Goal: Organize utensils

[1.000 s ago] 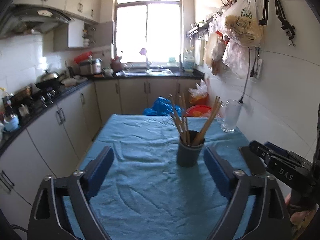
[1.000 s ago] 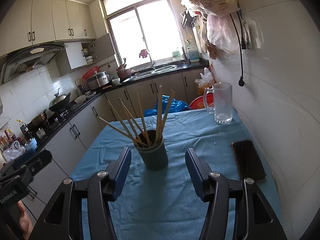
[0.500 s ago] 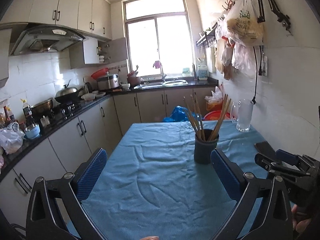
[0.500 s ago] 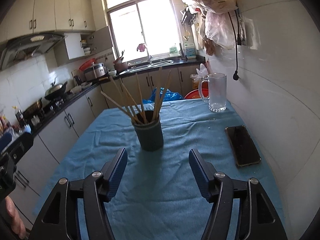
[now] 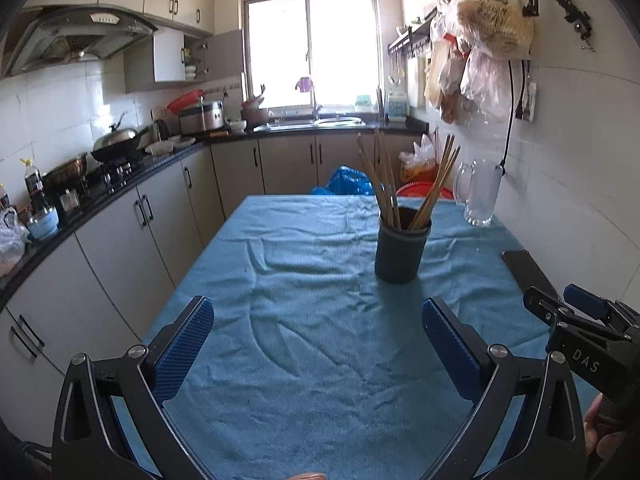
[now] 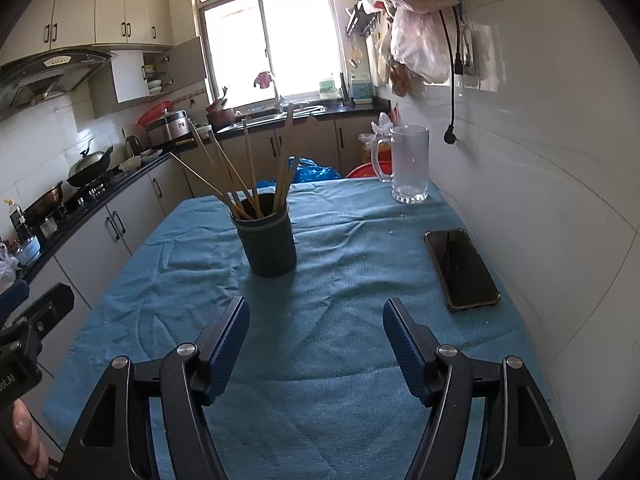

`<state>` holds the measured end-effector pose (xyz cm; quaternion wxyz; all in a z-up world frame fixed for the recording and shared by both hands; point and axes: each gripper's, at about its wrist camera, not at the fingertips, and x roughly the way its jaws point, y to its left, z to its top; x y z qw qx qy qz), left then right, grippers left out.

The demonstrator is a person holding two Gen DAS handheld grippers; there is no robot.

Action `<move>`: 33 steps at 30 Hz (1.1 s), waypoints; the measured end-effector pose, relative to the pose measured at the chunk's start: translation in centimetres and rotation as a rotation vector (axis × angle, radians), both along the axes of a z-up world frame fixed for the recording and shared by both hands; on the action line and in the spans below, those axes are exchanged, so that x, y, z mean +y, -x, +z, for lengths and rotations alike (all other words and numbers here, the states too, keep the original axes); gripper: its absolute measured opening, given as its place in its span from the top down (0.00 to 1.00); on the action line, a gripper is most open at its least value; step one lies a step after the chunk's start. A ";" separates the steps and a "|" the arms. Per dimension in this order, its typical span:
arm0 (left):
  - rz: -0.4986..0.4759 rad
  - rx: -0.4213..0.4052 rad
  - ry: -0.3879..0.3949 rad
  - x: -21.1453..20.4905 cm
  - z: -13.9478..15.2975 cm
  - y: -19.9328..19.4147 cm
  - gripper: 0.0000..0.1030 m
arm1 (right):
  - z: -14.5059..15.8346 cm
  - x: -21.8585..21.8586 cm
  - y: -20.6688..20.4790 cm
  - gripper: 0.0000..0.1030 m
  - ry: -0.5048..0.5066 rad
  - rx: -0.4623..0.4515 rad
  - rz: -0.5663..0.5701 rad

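The dark cup [image 6: 272, 242] of chopsticks [image 6: 240, 176] stands mid-frame on the blue-clothed surface [image 6: 320, 352]. The left gripper [image 5: 318, 344] is spread wide and empty; the right gripper [image 6: 316, 344], jaws just opening, is empty too. The chopsticks look wooden.

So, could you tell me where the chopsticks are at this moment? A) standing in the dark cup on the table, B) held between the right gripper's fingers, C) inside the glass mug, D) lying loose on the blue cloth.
A: the chopsticks stand bunched in the dark cup, while the glass mug is empty and the right gripper is open with nothing in it.
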<state>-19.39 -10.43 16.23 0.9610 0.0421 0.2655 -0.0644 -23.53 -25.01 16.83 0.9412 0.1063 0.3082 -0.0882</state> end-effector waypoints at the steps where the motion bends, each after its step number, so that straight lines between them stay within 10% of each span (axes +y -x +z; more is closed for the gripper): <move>1: 0.001 0.005 -0.002 0.0 -0.2 -0.1 0.00 | -0.2 0.0 -0.2 0.28 -0.004 0.007 -0.003; 33: -0.009 0.181 0.028 0.4 -3.9 -3.3 0.00 | -2.1 1.3 -2.3 0.25 -0.002 0.060 0.008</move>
